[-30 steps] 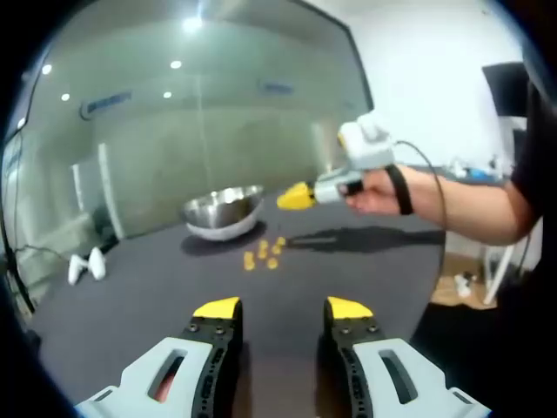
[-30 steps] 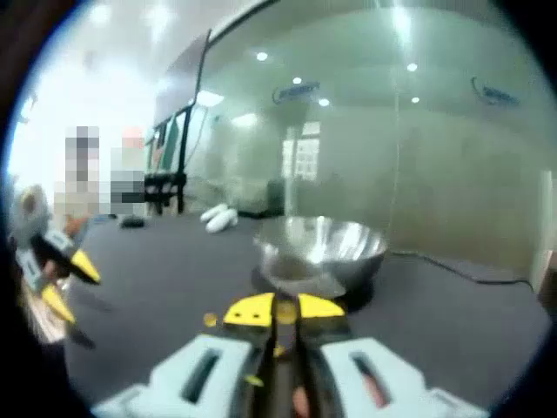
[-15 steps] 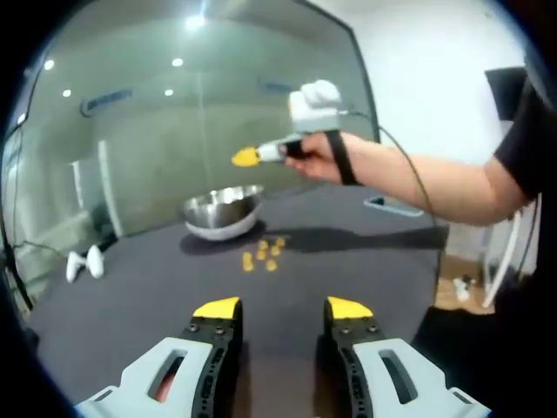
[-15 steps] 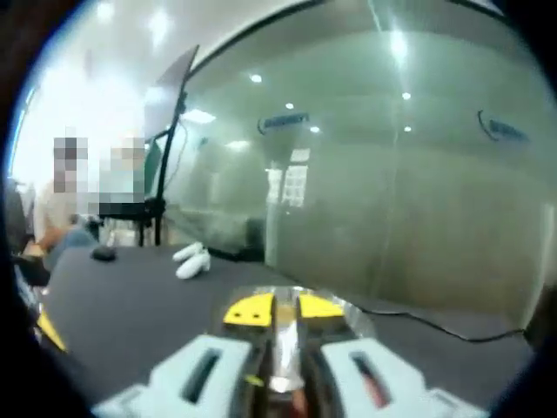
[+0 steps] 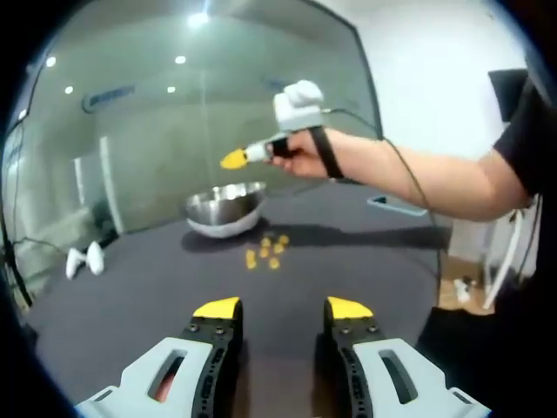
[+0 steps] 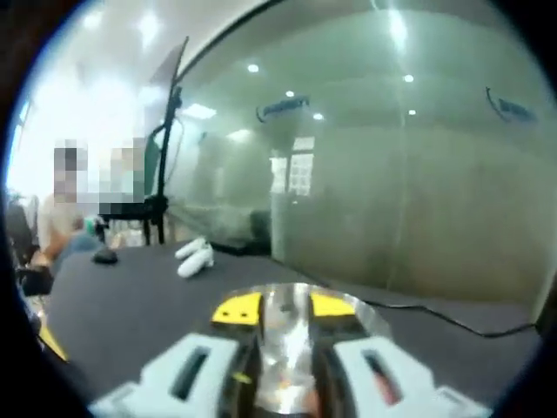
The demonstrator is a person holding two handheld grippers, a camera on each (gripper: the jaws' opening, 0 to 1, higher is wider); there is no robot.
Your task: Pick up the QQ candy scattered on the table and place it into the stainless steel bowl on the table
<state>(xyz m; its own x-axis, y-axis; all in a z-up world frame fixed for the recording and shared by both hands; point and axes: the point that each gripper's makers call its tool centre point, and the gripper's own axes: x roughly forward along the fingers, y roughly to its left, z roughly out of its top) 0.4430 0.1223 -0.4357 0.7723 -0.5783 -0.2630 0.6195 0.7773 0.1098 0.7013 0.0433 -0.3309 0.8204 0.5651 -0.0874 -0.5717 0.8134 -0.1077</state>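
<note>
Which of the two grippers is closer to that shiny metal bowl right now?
The right gripper is nearer, held in the air just above the bowl. The left gripper sits well back across the table, candies between.

Even, fairly bright indoor light comes from round ceiling spots, mirrored as glare dots in the large glass wall (image 5: 200,131). The dark grey tabletop (image 5: 157,287) carries soft shadows. The right gripper view is hazy and soft; both bend strongly toward their edges.

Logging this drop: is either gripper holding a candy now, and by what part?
Left gripper is open, empty. Right gripper, over the bowl: cannot tell.
</note>
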